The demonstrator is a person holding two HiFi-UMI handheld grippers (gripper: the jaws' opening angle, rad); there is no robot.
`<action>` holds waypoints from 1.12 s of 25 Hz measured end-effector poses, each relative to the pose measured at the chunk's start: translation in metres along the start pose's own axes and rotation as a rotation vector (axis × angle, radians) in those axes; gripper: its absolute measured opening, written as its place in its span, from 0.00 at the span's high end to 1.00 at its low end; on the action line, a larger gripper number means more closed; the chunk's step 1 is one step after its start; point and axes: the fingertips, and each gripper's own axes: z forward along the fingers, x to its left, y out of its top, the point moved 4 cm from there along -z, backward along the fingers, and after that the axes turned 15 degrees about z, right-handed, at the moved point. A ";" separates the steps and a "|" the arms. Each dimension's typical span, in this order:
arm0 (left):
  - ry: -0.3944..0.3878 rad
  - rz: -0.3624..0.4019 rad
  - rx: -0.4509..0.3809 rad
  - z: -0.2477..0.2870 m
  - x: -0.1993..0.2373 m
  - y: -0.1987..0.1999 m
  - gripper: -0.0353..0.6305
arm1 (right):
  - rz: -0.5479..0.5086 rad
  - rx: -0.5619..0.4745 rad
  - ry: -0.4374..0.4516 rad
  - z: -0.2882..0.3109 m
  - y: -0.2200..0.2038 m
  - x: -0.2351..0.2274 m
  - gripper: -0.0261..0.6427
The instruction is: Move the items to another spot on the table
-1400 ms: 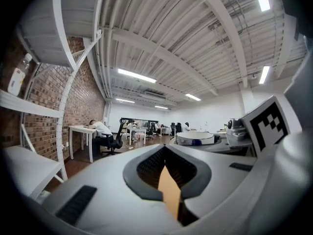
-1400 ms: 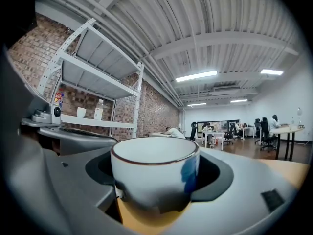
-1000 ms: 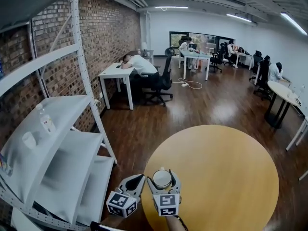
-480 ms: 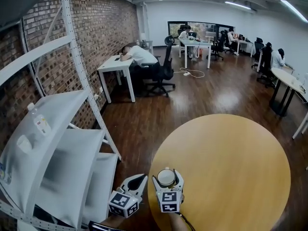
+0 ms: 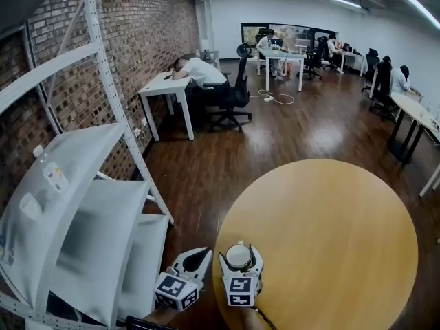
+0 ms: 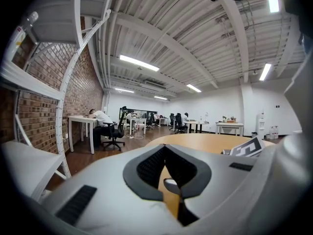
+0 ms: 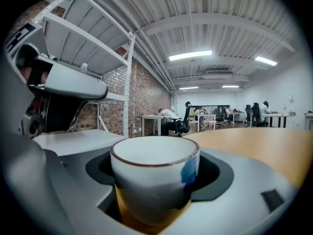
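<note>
A white cup (image 5: 238, 256) with a dark rim and a blue mark sits between the jaws of my right gripper (image 5: 239, 258), which is shut on it. It is over the near left part of the round wooden table (image 5: 323, 232). In the right gripper view the cup (image 7: 154, 173) fills the gap between the jaws of the right gripper (image 7: 155, 166), with the tabletop (image 7: 254, 146) stretching beyond. My left gripper (image 5: 201, 254) is just left of the cup, at the table's left edge, shut on nothing. In the left gripper view the left gripper (image 6: 166, 151) shows its pads meeting, with the table (image 6: 210, 142) ahead.
A white metal shelf rack (image 5: 82, 205) stands close on the left, with a bottle (image 5: 53, 174) and a small cup (image 5: 29, 205) on it. Dark wood floor (image 5: 206, 170) lies between the rack and the table. Desks, office chairs and seated people are far back.
The head view has shifted a little, so the table and room sit slightly differently in frame. Both grippers keep their places and the cup stays held in the right one.
</note>
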 end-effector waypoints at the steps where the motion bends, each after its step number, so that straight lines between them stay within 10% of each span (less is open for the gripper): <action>1: 0.000 -0.002 0.000 0.001 0.000 0.000 0.94 | 0.004 -0.001 -0.003 -0.001 -0.001 0.000 0.36; 28: 0.009 -0.041 0.003 -0.020 -0.006 0.010 0.94 | 0.013 -0.027 -0.020 -0.038 0.024 0.006 0.32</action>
